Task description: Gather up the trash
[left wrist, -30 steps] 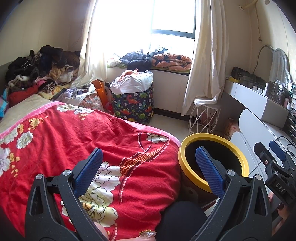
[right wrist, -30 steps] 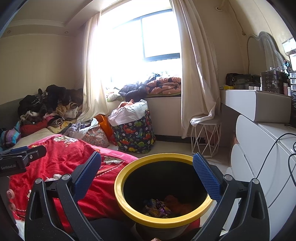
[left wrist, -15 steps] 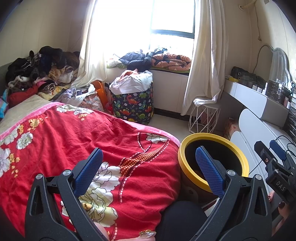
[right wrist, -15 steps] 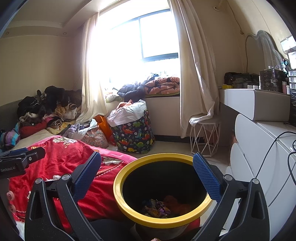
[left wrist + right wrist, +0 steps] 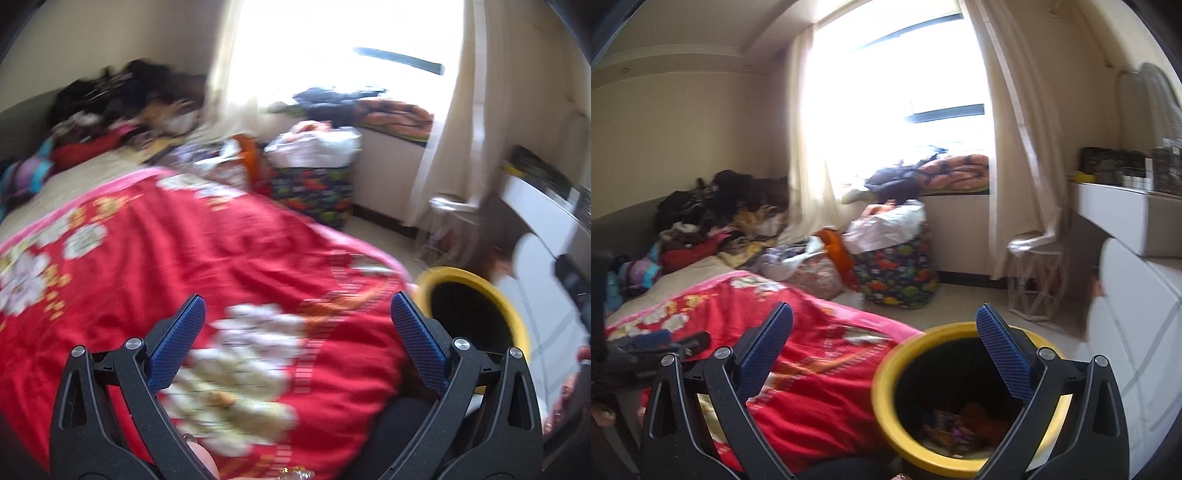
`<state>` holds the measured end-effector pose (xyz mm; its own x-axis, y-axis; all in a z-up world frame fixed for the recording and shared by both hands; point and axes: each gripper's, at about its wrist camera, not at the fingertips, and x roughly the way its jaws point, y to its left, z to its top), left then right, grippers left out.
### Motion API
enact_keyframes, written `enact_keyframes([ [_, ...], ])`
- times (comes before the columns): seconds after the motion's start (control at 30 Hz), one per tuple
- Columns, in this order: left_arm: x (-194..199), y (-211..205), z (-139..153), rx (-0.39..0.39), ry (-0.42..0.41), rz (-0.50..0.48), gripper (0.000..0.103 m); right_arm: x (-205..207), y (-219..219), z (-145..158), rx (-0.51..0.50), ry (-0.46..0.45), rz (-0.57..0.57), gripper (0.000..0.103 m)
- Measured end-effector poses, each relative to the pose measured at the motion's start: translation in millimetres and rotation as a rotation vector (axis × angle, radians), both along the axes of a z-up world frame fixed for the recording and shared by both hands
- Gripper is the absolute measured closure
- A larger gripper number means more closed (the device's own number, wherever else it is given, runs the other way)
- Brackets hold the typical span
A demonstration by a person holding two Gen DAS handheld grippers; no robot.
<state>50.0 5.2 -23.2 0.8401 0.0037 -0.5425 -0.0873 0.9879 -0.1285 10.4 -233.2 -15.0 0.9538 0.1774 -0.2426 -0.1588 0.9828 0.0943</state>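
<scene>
Daylight floods a cluttered bedroom, and both views are smeared with blur, so small detail is hard to read. At the foot of the bed stands the yellow-rimmed bin (image 5: 964, 402), black inside, with a heap of crumpled wrappers (image 5: 956, 424) lying at its bottom. That is the only trash I can make out; no loose piece shows on the red floral blanket (image 5: 207, 266), though the blur could hide something small.

From the right tool (image 5: 884, 343) the bin lies directly ahead and below, a little to the right of centre, its round mouth facing up; the right blue pad overlaps the rim in the picture, the left one sits over the blanket. This tool is spread wide and carries nothing. From the left tool (image 5: 297, 332) the same bin (image 5: 476, 306) sits off to the right, beyond the right finger, while the blanket fills the space between the fingers. It too is spread wide and empty.

So the right hand is the nearer to the bin and the left is the nearer to the bed. Both tools are held low and roughly level, pointing toward the window (image 5: 886, 92) and the patterned laundry bag (image 5: 897, 273) on the floor. My reading is that any further piece would have to be found on the bed or the floor first, with the bin a short swing right from the left tool.
</scene>
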Motion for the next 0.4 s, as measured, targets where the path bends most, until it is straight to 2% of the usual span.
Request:
enact_keyframes([
  [0.1,-5.8,63.7,-5.6,0.0,0.025,0.181,0.011,27.9,60.4,2.7,-0.004,0.095,0.217,0.006],
  [0.17,-16.9,118.4,-12.7,0.021,0.048,0.343,0.011,41.9,105.8,-2.1,-0.016,0.158,0.354,0.006],
  [0.23,-29.9,167.9,-22.9,0.038,0.081,0.476,0.011,53.2,166.6,-16.5,-0.046,0.252,0.515,0.006],
  [0.33,-45.9,244.4,-51.6,0.07,0.197,0.66,0.011,61.6,252.3,-48.2,-0.108,0.415,0.725,0.006],
  [0.4,-51.5,289.3,-75.3,0.054,0.271,0.757,0.011,62.6,306.9,-77.4,-0.16,0.53,0.81,0.006],
])
